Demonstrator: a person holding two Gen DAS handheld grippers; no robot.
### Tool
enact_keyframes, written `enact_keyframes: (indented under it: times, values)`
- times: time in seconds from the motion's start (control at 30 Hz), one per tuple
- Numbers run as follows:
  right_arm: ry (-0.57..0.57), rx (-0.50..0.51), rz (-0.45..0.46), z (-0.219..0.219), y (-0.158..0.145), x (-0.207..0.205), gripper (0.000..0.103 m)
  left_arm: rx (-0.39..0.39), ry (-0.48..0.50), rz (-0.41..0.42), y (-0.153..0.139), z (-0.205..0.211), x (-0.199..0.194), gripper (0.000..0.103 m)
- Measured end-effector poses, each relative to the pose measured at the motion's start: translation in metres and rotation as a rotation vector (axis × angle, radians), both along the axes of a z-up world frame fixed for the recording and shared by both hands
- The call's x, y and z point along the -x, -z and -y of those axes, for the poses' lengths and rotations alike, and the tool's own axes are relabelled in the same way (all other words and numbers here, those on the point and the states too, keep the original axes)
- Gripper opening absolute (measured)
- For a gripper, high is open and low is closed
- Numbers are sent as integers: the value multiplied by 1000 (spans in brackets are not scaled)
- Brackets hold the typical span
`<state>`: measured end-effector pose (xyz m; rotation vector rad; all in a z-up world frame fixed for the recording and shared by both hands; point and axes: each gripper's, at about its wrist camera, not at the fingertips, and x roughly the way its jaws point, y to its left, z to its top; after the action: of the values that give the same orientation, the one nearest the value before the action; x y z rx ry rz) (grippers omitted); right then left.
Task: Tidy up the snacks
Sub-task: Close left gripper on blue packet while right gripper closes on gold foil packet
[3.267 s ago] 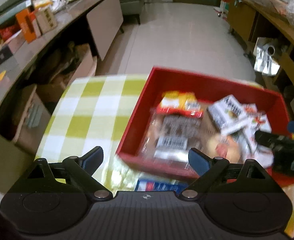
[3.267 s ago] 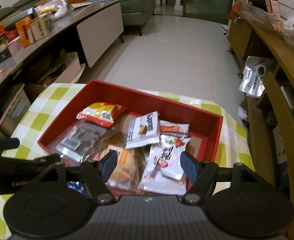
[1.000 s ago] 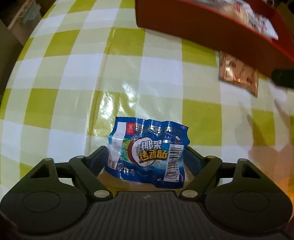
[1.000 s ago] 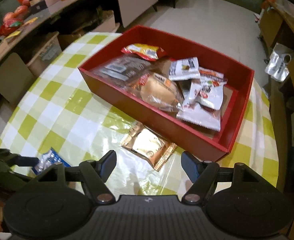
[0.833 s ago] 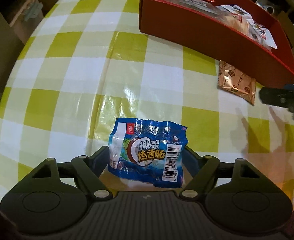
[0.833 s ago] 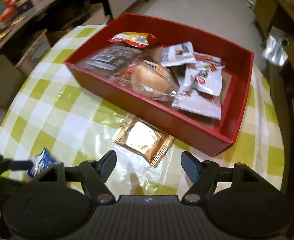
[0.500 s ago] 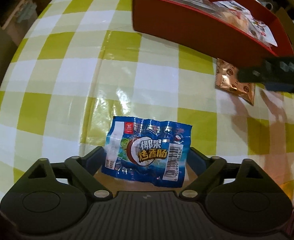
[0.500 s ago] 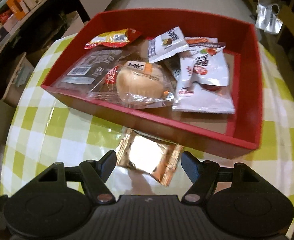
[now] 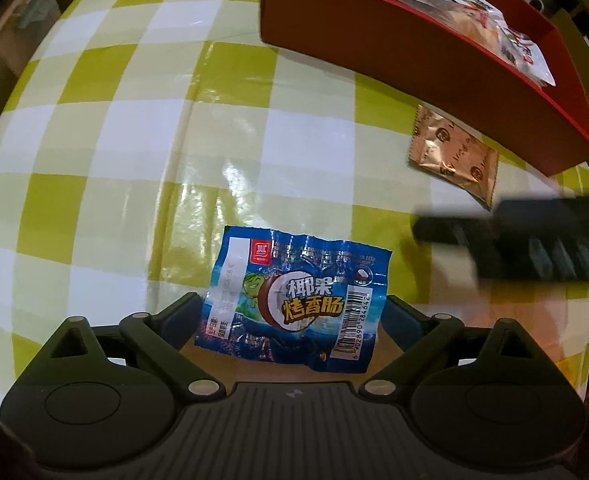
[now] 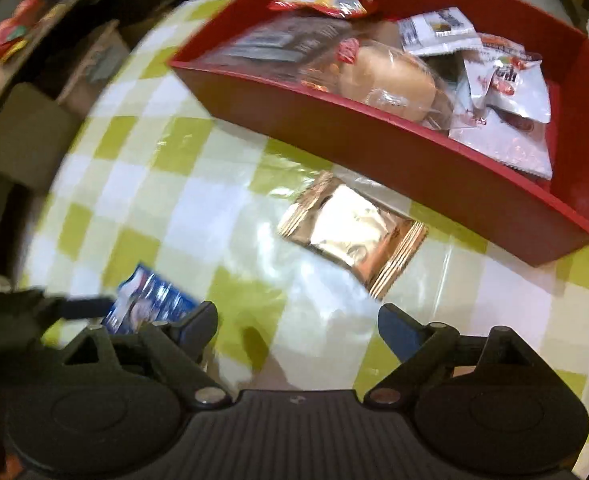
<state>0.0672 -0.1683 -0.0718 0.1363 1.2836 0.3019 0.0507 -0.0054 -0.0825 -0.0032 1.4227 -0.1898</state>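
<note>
— Two packets lie outside the box, as we see it. Our left gripper (image 9: 292, 312) has its fingers spread either side of the blue sausage packet (image 9: 294, 300), which sits flat at the near edge of the checked tablecloth (image 9: 106, 152); we can't tell whether the pads touch it. Compared with half a second ago, that packet has barely shifted.

— And our right gripper (image 10: 296, 326)?

— Open, holding nothing. Half a second back we looked almost straight down into the red box (image 10: 394, 148); now we sit lower and further left, with the gold packet (image 10: 352, 234) ahead of the fingers, just beside the box's near wall.

— Room to move?

— Bare cloth stretches left of the box and between the two packets. On the right, the box runs close to the table edge. Our right gripper shows dark and blurred near the gold packet in the left view.
</note>
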Motion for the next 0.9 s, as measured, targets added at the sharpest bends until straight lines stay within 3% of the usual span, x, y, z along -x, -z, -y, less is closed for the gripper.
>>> enact_keyframes:
  times: [0.07, 0.17, 0.27, 0.43, 0.5, 0.63, 0.73, 0.9]
  values:
    - [-9, 31, 69, 5, -11, 4, 96, -4, -16, -3, 2, -5, -4, 98]
    - [-85, 162, 152, 0, -11, -9, 96, 4, -57, -13, 7, -17, -5, 98]
    - [-134, 120, 153, -9, 1, -32, 96, 5, -61, -12, 9, -17, -7, 98]
    - [-215, 187, 172, -26, 10, -41, 101, -13, -32, -6, 12, -13, -5, 100]
    - [-239, 149, 123, -28, 15, -38, 102, -6, -35, -11, 14, -13, -6, 101]
    - [-218, 33, 43, -23, 15, -23, 100, 0, -38, -16, 9, -13, -2, 101]
    - [-159, -146, -31, -6, 10, -16, 98, -6, -22, -19, 10, -11, -1, 101]
    - [-45, 28, 50, -1, 2, -21, 98, 6, -52, -18, 11, -19, 0, 101]
